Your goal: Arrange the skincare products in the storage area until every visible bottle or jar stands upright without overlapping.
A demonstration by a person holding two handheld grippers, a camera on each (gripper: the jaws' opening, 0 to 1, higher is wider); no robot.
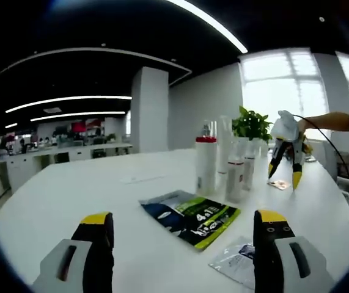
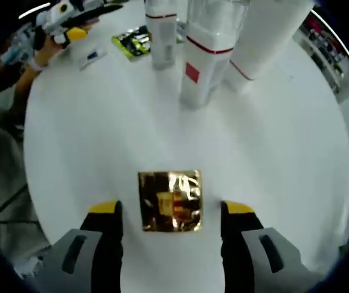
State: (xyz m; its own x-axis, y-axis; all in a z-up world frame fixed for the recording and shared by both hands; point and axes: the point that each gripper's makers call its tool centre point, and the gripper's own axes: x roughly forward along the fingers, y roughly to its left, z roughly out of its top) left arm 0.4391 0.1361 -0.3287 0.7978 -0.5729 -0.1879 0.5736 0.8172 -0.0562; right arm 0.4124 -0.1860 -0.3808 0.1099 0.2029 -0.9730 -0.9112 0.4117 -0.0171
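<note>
- bottles (image 1: 226,162) stand upright in a tight cluster mid-table (image 1: 70,201); flat sachets, including the gold sachet (image 2: 170,201), lie loose, apparently left to arrange.
- left hand-held gripper (image 1: 183,229): jaws apart, empty, held low.
- right hand-held gripper (image 2: 171,210): jaws apart, straddling the gold sachet from above.

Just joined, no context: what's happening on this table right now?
A person holds tongs in each hand over a white table. The right tongs hover open, straddling a flat gold foil sachet without gripping it. The left tongs are open and empty, pointing towards a green and black packet lying flat. A cluster of white bottles already stands upright beside a potted plant.
</note>
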